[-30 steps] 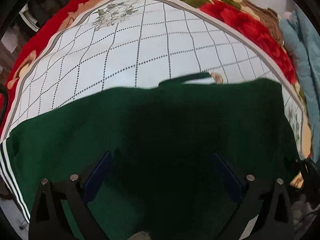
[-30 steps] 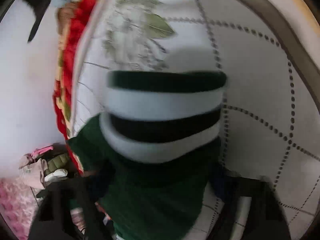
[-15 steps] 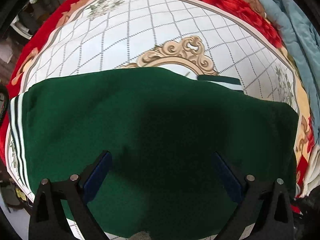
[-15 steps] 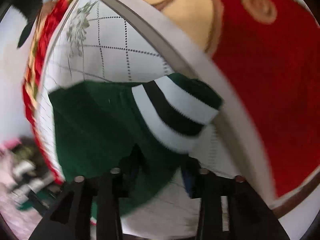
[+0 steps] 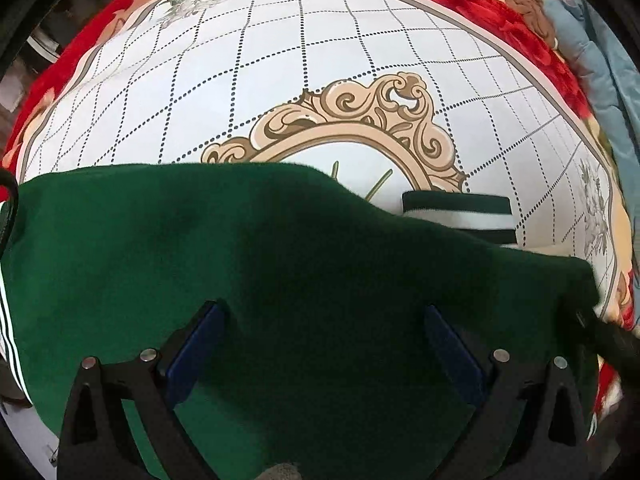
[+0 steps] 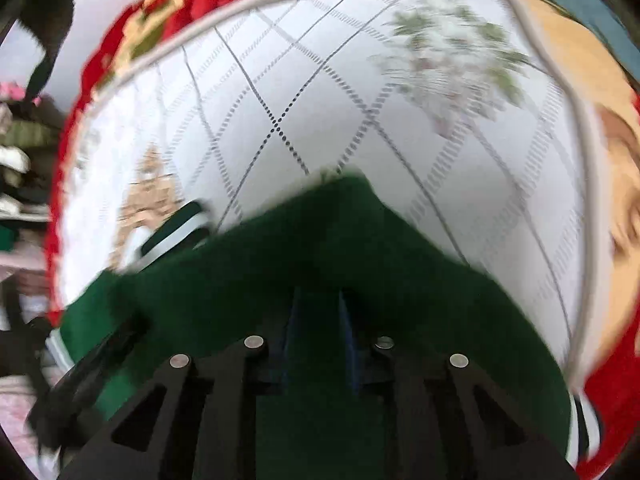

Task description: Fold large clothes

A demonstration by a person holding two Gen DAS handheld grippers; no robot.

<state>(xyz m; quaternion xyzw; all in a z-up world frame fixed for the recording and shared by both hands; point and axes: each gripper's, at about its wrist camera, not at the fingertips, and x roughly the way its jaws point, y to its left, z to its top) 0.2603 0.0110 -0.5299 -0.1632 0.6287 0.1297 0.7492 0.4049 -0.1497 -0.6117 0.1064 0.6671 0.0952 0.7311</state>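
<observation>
A large dark green garment (image 5: 280, 264) with white stripes at its hem lies on the bed. Its striped green and white cuff (image 5: 456, 216) sticks out past the far right edge of the cloth. My left gripper (image 5: 320, 320) is open, its blue pads wide apart over the green cloth. In the right wrist view the same garment (image 6: 360, 264) fills the lower half and the cuff (image 6: 176, 228) shows at the left. My right gripper (image 6: 318, 304) is nearly closed, with green cloth between the pads. The right view is blurred by motion.
The bed is covered by a white quilted blanket (image 5: 320, 60) with a beige ornament and a red floral border (image 5: 500, 28). A light blue cloth (image 5: 600, 52) lies at the far right. Clutter (image 6: 16, 152) shows beyond the bed's left side.
The right gripper has swung round and closed further on the green cloth. The garment's far edge now lies lower in the left view, baring more of the beige ornament and the cuff.
</observation>
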